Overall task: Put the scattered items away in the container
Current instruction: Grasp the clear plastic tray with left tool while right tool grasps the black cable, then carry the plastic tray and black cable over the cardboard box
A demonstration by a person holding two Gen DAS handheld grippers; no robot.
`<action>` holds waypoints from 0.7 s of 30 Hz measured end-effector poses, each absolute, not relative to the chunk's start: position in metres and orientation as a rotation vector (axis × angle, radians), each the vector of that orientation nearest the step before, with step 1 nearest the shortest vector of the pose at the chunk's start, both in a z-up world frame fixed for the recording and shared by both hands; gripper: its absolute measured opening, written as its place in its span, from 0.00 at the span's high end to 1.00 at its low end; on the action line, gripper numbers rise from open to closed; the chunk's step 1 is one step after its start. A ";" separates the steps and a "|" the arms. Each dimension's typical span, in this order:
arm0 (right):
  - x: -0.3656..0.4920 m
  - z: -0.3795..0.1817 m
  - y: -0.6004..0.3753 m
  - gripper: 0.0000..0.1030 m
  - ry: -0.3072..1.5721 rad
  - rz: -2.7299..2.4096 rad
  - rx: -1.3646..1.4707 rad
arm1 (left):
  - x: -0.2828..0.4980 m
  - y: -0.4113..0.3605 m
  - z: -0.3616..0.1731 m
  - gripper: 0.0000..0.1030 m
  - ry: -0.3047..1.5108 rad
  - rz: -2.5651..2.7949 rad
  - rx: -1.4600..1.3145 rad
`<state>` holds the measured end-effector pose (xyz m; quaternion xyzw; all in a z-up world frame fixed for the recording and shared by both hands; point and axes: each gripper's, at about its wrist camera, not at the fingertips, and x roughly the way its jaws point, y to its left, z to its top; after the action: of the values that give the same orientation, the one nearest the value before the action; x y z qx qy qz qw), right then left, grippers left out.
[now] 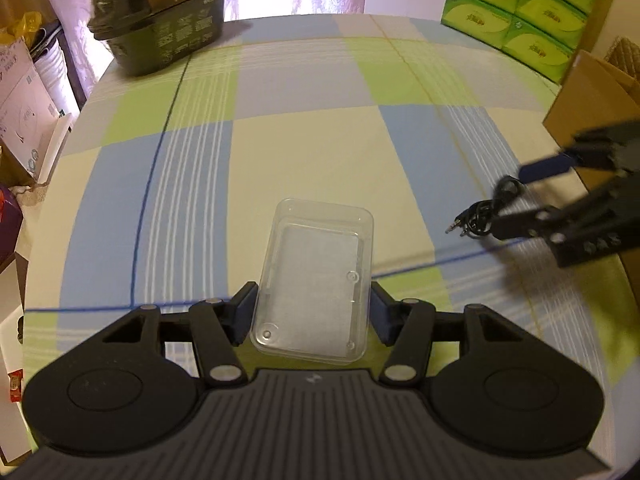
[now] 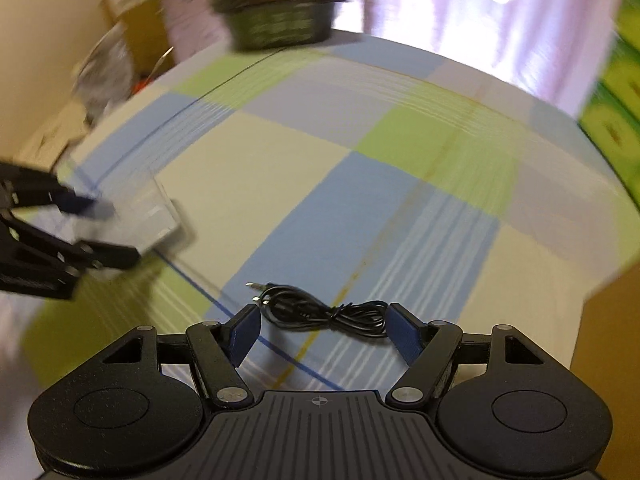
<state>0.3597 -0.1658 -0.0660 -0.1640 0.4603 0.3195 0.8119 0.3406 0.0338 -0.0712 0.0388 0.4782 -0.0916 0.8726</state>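
In the left wrist view, the left hand-held gripper (image 1: 313, 312) has its blue pads against the two long sides of a clear plastic container (image 1: 316, 280), clamped on it at about 6 o'clock on the checked surface (image 1: 304, 144); the container is empty and sits upright on the cloth. Out at 3 o'clock, the right hand-held gripper (image 1: 516, 204) reaches in with a coiled black cable (image 1: 480, 216) between its fingers. In the right wrist view the right hand-held gripper (image 2: 322, 334) has its jaws apart, and the cable (image 2: 320, 308) lies on the cloth between the blue pads, its plug ends toward 10 o'clock; whether either pad touches it I cannot tell. A dark box (image 1: 160, 20) stands at 11 o'clock on the far edge, stacked green boxes (image 1: 520, 8) at 1 o'clock, and a cardboard box (image 1: 588, 100) at 2 o'clock.
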 end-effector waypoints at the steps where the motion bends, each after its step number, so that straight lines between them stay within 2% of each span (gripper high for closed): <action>1: 0.361 -0.069 -0.163 0.42 0.985 0.700 -0.380 | 0.336 0.034 -0.070 0.49 0.992 -0.199 0.081; 12: 0.359 -0.077 -0.156 0.45 1.054 0.675 -0.391 | 0.308 0.037 -0.071 0.49 0.977 -0.242 0.041; 15: 0.348 -0.072 -0.155 0.45 1.115 0.713 -0.327 | 0.301 0.037 -0.072 0.49 0.982 -0.249 0.036; 21: 0.307 -0.064 -0.150 0.45 1.114 0.775 -0.393 | 0.285 0.040 -0.072 0.49 0.979 -0.255 0.027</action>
<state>0.3071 -0.1505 -0.0637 -0.1806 0.5118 0.3560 0.7607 0.2853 0.0401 -0.0722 0.0131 0.4687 -0.1220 0.8748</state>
